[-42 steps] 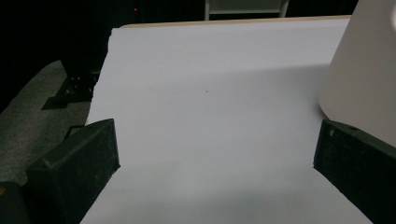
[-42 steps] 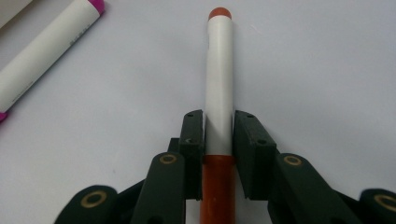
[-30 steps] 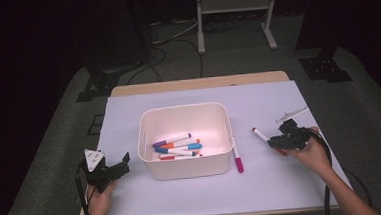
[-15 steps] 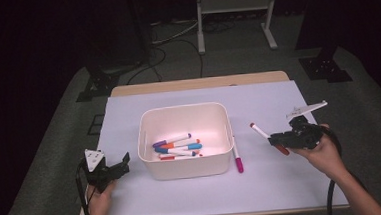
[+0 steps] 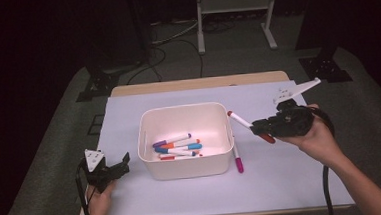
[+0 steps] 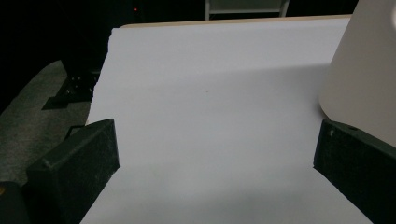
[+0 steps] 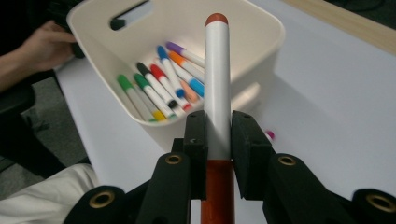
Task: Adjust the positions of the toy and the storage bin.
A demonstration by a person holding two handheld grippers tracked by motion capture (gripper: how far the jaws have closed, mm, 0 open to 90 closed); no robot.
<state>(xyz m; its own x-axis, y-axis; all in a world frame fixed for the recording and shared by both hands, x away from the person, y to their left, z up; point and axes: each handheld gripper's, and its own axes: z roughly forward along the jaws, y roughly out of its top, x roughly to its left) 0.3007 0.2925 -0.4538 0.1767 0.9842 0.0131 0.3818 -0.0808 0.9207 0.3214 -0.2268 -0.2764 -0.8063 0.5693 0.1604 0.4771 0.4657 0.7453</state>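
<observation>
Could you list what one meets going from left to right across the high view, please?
Left claw → white bin holding markers → pink-capped marker lying on the table → right claw clamped on a red-capped marker.

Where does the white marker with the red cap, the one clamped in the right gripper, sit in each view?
High view: the red-capped marker sits right of centre, clamped in the right gripper, pointing toward the bin's right rim.
Left gripper view: not in this picture.
Right gripper view: the marker stands upright at centre, between the closed jaws.
Shared landmark: the white bin.
</observation>
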